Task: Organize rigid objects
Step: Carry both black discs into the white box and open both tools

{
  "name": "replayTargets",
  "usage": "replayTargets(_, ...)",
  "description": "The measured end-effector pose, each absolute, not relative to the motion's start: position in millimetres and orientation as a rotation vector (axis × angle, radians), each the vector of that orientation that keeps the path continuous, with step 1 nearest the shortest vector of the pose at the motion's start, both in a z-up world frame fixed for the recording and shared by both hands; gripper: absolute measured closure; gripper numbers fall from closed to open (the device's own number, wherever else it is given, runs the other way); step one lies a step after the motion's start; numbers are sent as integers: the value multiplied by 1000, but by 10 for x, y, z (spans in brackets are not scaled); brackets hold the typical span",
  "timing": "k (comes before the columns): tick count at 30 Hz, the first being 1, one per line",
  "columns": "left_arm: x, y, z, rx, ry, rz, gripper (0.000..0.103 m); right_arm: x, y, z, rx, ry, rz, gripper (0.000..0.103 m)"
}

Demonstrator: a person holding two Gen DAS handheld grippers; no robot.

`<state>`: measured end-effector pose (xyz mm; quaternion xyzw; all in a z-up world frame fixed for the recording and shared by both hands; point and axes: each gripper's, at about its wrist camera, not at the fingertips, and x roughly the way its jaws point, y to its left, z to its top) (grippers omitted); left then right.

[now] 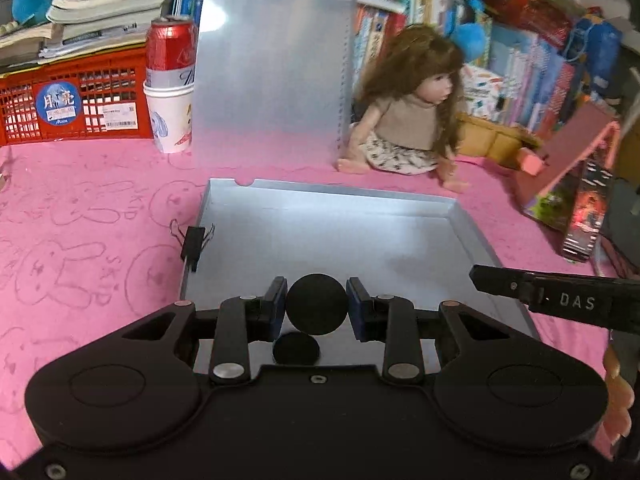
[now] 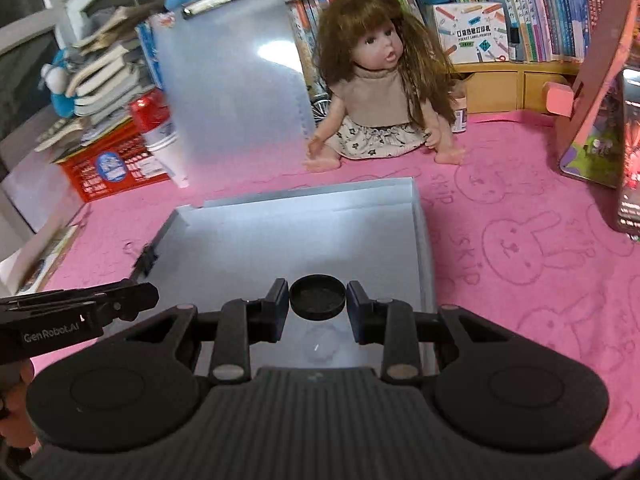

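Observation:
A shallow grey box (image 1: 360, 208) lies open on the pink cloth, its translucent lid (image 1: 276, 60) standing up behind it. My left gripper (image 1: 317, 309) is shut on a black round disc (image 1: 317, 304) held upright over the box's near part. A second black disc (image 1: 296, 347) lies on the box floor just below it. My right gripper (image 2: 317, 300) is shut on a black round cap (image 2: 317, 298), held flat over the box (image 2: 416, 208). The right gripper's finger (image 1: 552, 298) shows at the right of the left wrist view. The left gripper's body (image 2: 76, 308) shows at the left of the right wrist view.
A black binder clip (image 1: 194, 242) sits on the box's left wall. A doll (image 1: 412, 112) sits behind the box. A red can in a paper cup (image 1: 170, 84) and a red crate (image 1: 76, 100) stand at back left. A pink toy house (image 1: 572, 172) stands at right. Books line the back.

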<state>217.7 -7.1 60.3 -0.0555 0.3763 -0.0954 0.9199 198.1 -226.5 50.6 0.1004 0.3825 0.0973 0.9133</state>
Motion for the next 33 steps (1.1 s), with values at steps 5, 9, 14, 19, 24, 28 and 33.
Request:
replayTargets(5,2473,-84,380,-116,839,-149,72,2194,-2147,360,166,847,183,66)
replayTargets(9,2550,-87,246,-85,858,-132,72,2250,-2028,261,119,873,178,66)
replayTargets(14,2571,-118,127,-61,884,-131,72,2291,-1938,167,72,898,163,66)
replayTargets(19,2534,-178,91,-24,872,-134,72,2307,-1907,84,64,917,155,64)
replayTargets(24,2485,-202,113,-21,867,-149,64,2261,-1896,100,60,897,160,47)
replayTargets(28,2379,-153,208,-40,840,-156,50,2168,-1938,162,69,862,161,36)
replayTargets(33,2100,-78,383,-41,772,-184,35,1914,-2014,311,52,783,173,24)
